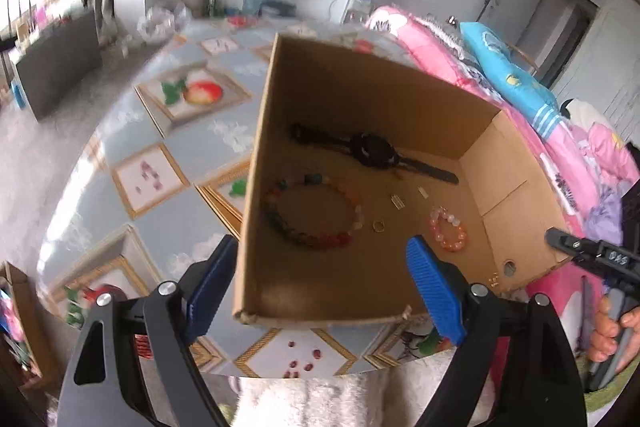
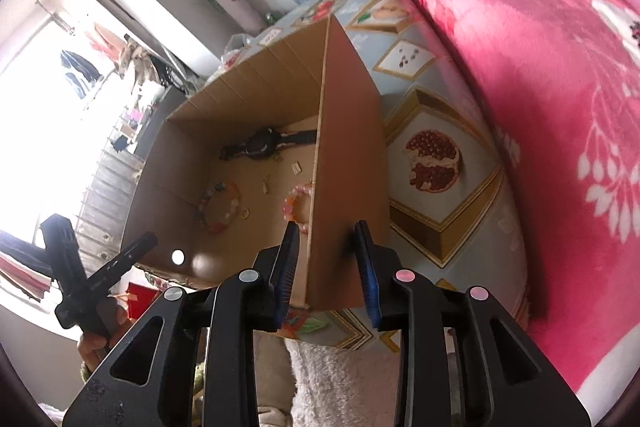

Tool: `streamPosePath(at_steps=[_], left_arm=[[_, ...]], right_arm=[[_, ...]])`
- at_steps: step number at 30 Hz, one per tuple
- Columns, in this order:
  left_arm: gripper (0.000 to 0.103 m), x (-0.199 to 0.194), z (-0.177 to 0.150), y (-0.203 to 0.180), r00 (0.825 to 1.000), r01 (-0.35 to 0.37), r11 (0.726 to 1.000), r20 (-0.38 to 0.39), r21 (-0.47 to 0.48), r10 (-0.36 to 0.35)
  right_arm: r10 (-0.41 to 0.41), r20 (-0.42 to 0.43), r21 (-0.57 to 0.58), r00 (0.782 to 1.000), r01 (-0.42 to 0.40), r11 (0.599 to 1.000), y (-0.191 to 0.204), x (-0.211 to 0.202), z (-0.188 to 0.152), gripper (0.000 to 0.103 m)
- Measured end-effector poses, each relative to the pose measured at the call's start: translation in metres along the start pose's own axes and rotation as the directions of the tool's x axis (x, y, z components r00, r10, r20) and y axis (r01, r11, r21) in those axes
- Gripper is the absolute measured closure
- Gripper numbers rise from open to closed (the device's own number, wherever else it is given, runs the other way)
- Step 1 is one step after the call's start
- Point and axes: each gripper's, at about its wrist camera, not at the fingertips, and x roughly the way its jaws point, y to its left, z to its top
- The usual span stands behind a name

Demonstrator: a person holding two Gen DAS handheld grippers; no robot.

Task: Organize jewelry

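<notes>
1. My left gripper [image 1: 320,283] sat open, straddling the cardboard box [image 1: 360,95] wall.
2. My right gripper [image 2: 328,267] straddled the box's other wall; can't tell if clamped.
3. Watch [image 1: 372,151], bead bracelets [image 1: 312,211] & small bits lay inside: mostly done, I'd guess.

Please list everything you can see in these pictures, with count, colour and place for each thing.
cardboard box: one, brown, open, on the table
watch: one, black, at the far side of the box floor
large bead bracelet: one, multicoloured, box floor
small bead bracelet: one, pink and orange, box floor
ring: one, gold, between the two bracelets
tablecloth: one, blue-grey with framed fruit pictures, covers the table
blanket: one, pink with white flowers, beside the table
left gripper: black with blue pads, open, astride a box wall
right gripper: black with blue pads, open, astride a box wall
</notes>
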Motion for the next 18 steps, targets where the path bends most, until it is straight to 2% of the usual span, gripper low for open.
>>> streamPosePath(at_steps=[2,5,8,14,18], left_arm=[[0.018,-0.014,-0.004,-0.004,0.998,-0.041,0.998,0.054,0.043,0.038],[0.008,-0.033,-0.012,-0.007,0.990,-0.094,0.994,0.109,0.047,0.088],[0.006,-0.046,-0.020,-0.008,0.987,-0.093,0.995,0.135,0.041,0.087],[0.006,-0.054,-0.035,-0.017,0.976,-0.184,0.982,0.132,0.050,0.176],[0.006,-0.049,-0.039,-0.026,0.967,-0.237,0.969,0.109,0.071,0.228]], right_arm=[[-0.037,0.052,-0.033,0.998,0.039,0.999,0.007,-0.011,-0.007,0.059],[-0.129,0.121,-0.104,0.984,0.142,0.984,0.020,-0.028,-0.026,0.048],[-0.157,0.140,-0.146,0.978,0.177,0.973,0.027,-0.035,-0.045,0.036],[-0.174,0.123,-0.204,0.977,0.196,0.959,0.041,-0.026,-0.070,0.021],[-0.192,0.116,-0.229,0.974,0.215,0.949,0.054,-0.013,-0.077,0.018]])
